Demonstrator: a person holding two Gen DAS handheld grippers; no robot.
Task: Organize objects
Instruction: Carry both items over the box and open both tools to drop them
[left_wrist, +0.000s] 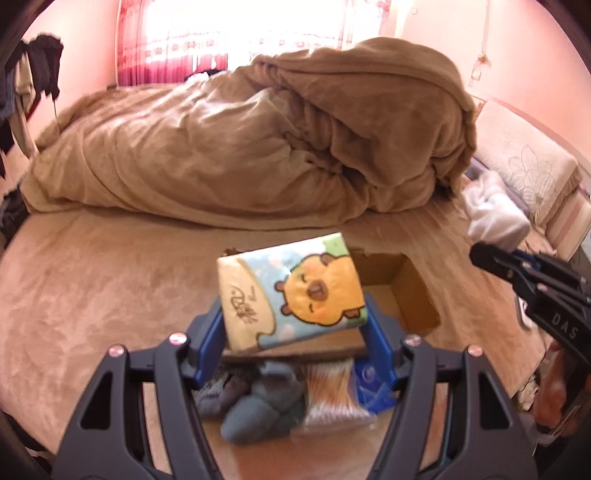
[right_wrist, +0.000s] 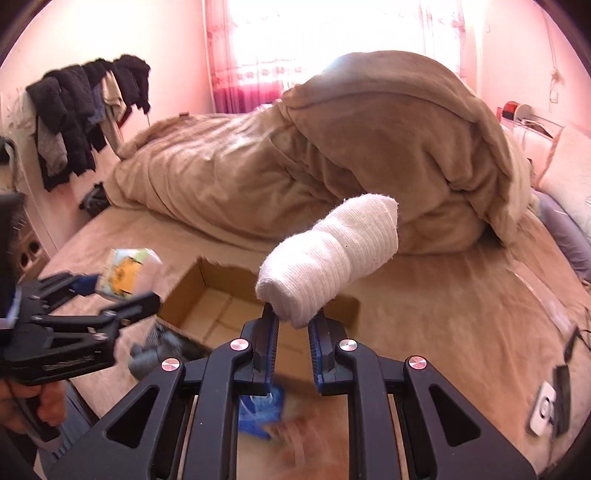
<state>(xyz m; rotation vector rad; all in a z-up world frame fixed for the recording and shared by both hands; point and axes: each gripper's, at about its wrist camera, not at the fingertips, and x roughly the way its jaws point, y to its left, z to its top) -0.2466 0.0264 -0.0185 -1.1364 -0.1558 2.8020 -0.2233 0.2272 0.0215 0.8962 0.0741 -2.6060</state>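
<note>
My left gripper (left_wrist: 293, 314) is shut on a tissue pack (left_wrist: 291, 291) printed with an orange cartoon animal and holds it above the near edge of an open cardboard box (left_wrist: 402, 291). The pack also shows in the right wrist view (right_wrist: 127, 273). My right gripper (right_wrist: 293, 314) is shut on a rolled white sock (right_wrist: 328, 258) and holds it above the box (right_wrist: 221, 306). In the left wrist view the right gripper (left_wrist: 476, 254) sits at the right with the sock (left_wrist: 495, 218).
Grey socks (left_wrist: 255, 402), a clear pack of cotton swabs (left_wrist: 328, 391) and a blue packet (left_wrist: 373, 387) lie on the bed in front of the box. A heaped tan blanket (left_wrist: 277, 140) fills the back. A charger and cable (right_wrist: 550, 398) lie at the right.
</note>
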